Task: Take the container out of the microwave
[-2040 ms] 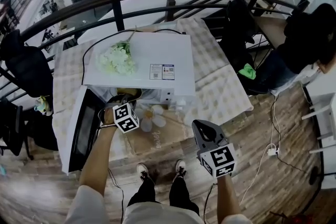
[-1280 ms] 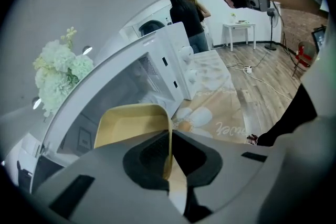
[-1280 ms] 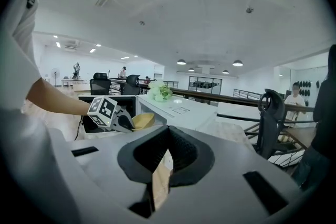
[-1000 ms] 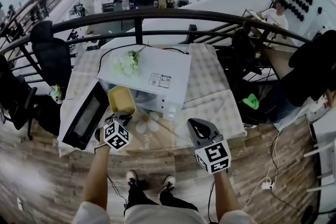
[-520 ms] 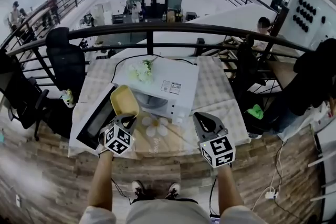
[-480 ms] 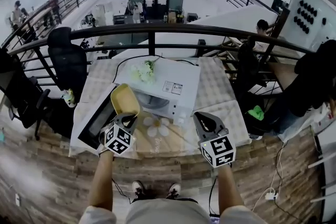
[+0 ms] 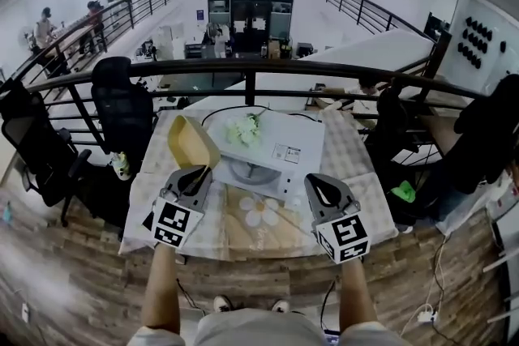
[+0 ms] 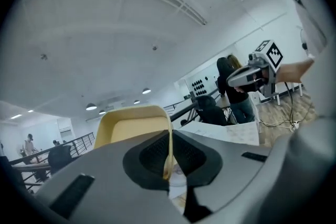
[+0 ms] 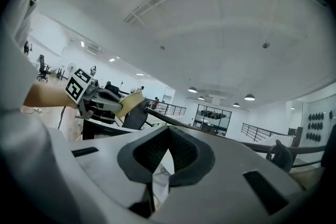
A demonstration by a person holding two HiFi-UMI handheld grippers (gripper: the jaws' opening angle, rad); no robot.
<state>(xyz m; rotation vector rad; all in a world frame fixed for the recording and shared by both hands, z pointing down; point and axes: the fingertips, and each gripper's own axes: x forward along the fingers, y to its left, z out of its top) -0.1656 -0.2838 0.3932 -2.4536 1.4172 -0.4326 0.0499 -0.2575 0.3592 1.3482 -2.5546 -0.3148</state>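
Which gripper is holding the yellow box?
The left gripper. Its jaws pinch the rim of the yellow container and hold it up in the air. The right gripper is shut with nothing between its jaws.

One container [image 7: 191, 143], one microwave [image 7: 280, 143], one flower bunch [image 7: 243, 128], two hand-held grippers [image 7: 197, 174] [image 7: 317, 183]

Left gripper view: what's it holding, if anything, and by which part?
The left gripper holds the yellow container by one thin side wall at the rim, pinched edge-on between its jaws.
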